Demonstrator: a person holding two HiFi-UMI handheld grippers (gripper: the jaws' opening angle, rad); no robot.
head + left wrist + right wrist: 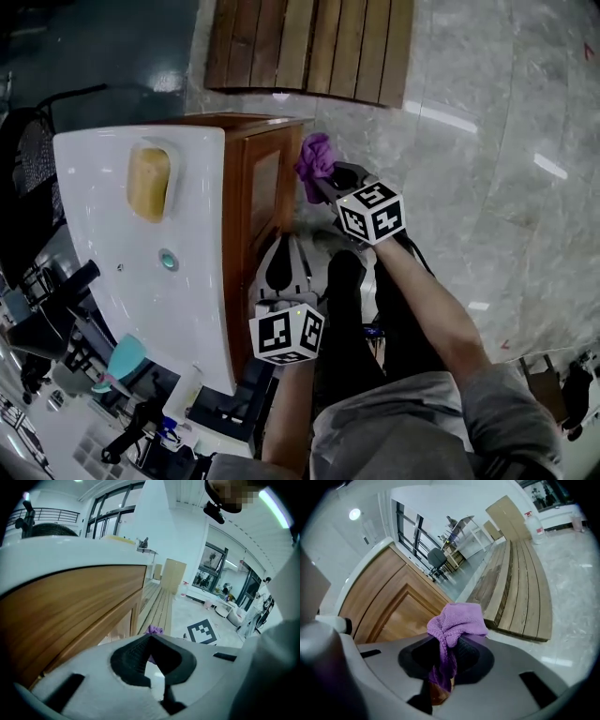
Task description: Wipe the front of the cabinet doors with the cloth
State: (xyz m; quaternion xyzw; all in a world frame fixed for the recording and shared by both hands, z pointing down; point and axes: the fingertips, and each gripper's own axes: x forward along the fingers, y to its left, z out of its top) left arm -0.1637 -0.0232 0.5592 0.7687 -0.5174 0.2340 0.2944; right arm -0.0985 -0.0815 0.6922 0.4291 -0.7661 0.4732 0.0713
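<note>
A person stands beside a wooden vanity with a white counter [192, 178] on top, its cabinet doors [263, 192] facing right toward them. The right tool [325, 181] is clamped on a bunched purple cloth [315, 157], held up just beside the far door's upper front. Whether the cloth actually touches the wood cannot be told. The doors show no visible difference between wiped and unwiped parts, so the wiping looks to be at or near its beginning, with both door fronts left to cover.

The right forearm reaches forward and slightly left, out toward the far door. The left arm is bent and kept low and near the body. The left tool [284, 251] points along the near door with its jaw tips together and nothing between them (it seems idle).
</note>
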